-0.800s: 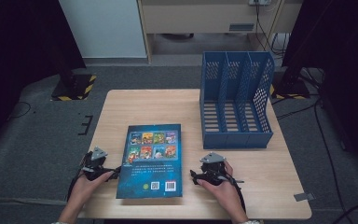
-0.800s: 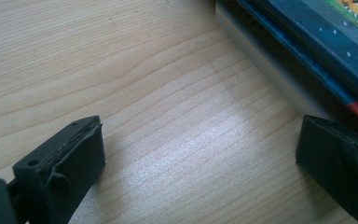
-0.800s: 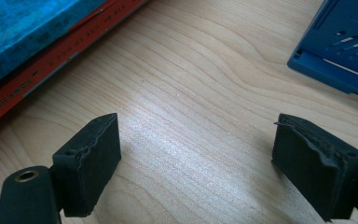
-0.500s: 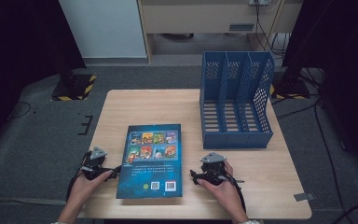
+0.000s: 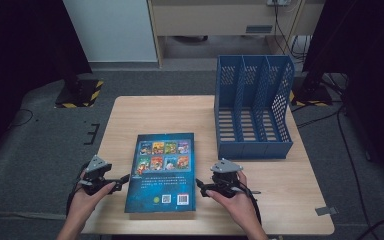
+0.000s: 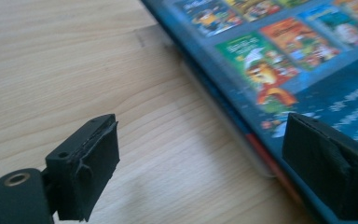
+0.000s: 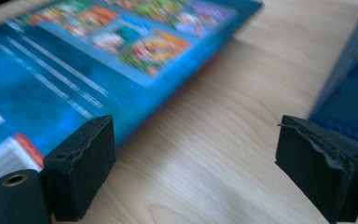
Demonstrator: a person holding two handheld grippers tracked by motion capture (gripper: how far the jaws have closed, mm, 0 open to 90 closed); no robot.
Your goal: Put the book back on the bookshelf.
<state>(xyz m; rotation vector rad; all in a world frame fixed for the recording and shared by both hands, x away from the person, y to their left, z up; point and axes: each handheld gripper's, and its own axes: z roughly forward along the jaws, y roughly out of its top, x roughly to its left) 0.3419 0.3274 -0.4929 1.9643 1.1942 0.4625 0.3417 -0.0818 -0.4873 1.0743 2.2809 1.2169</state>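
step: likely pre-grasp, tools flank book on counter | left tool released | right tool released | next: probably close in on book edges, rack beyond

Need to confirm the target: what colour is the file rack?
Blue, with perforated walls: the file rack shows best in the high view.

A pale wooden tabletop carries a blue book lying flat near its front and a blue file rack standing far right.
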